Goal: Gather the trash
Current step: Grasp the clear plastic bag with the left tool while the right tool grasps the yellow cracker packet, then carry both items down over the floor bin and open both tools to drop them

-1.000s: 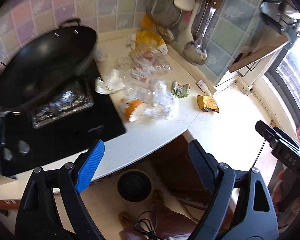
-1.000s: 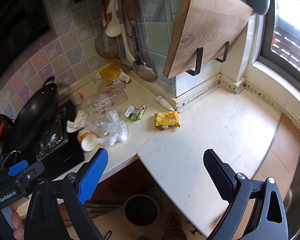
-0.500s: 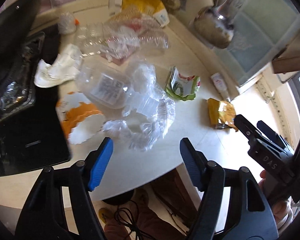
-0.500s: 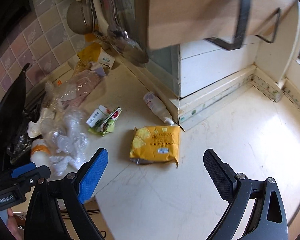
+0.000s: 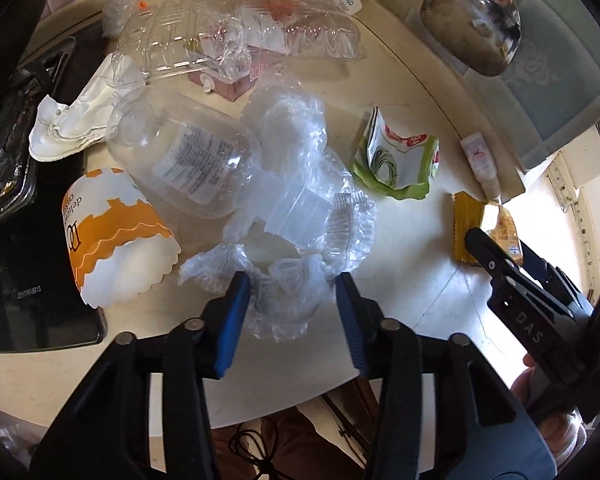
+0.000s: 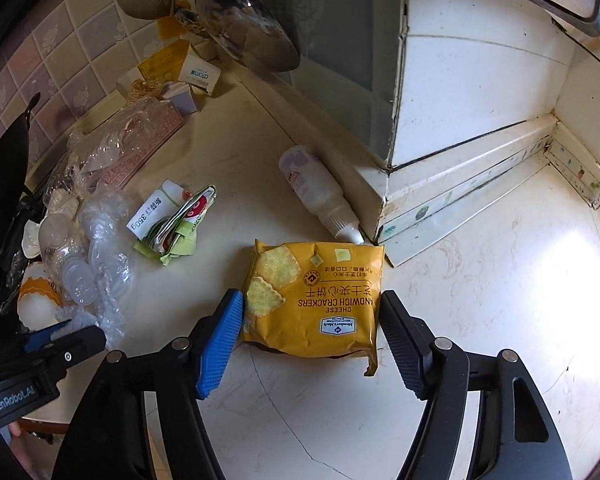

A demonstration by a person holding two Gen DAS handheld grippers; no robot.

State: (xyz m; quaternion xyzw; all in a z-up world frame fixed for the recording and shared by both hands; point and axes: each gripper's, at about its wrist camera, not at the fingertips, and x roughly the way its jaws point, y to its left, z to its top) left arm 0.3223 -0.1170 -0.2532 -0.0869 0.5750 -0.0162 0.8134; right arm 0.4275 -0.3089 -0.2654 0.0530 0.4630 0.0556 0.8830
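Note:
Trash lies on a cream counter. My left gripper (image 5: pixel 289 286) is open, its jaws on either side of the near end of a crumpled clear plastic wrap (image 5: pixel 300 208). Beside it lie a clear bottle (image 5: pixel 188 160), an orange-and-white paper cup (image 5: pixel 116 236) and a green wrapper (image 5: pixel 396 160). My right gripper (image 6: pixel 312 304) is open, its jaws flanking a yellow cheese cracker packet (image 6: pixel 316 300) that lies flat. That packet also shows in the left wrist view (image 5: pixel 484 224), partly behind the right gripper.
A black stove (image 5: pixel 24 280) and a pan are at the left. A white tube (image 6: pixel 320 196) lies against the wall corner. Clear trays (image 5: pixel 240 32), a crumpled tissue (image 5: pixel 76 120) and boxes sit further back. A ladle (image 6: pixel 248 28) hangs above. The counter edge is close below the grippers.
Both grippers have come down and forward to the counter. The left now straddles the plastic wrap and its jaws are narrower. The right now straddles the cracker packet.

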